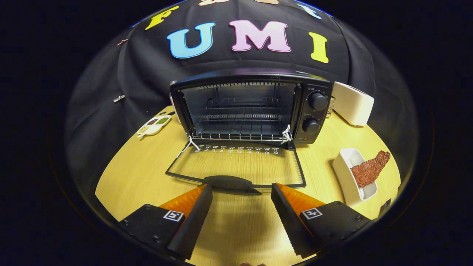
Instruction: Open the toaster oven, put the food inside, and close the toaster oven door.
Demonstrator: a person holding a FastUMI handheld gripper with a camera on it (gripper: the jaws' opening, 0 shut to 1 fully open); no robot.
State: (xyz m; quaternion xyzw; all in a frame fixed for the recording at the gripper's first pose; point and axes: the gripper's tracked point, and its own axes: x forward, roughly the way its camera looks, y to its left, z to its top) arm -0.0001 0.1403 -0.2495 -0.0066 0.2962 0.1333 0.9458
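Fingers [242,190]: spread wide, holding nothing, tips just short of the door handle [230,183].
Oven [251,107]: at 12 o'clock on the table [236,225], door [240,164] flat open.
Food [370,169]: at 2 o'clock, in a white dish [347,177].

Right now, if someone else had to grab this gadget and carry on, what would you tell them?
Gripper: open, holding nothing, its fingers either side of the door handle without pressing on it.
Toaster oven: on the wooden table, door folded flat down, wire rack inside bare.
Food: a reddish-brown slab lying across a white dish, off to the right of the fingers, beside the oven.
Done: oven opened.
Left: pick up the food, set it on the rack, lift the door shut.
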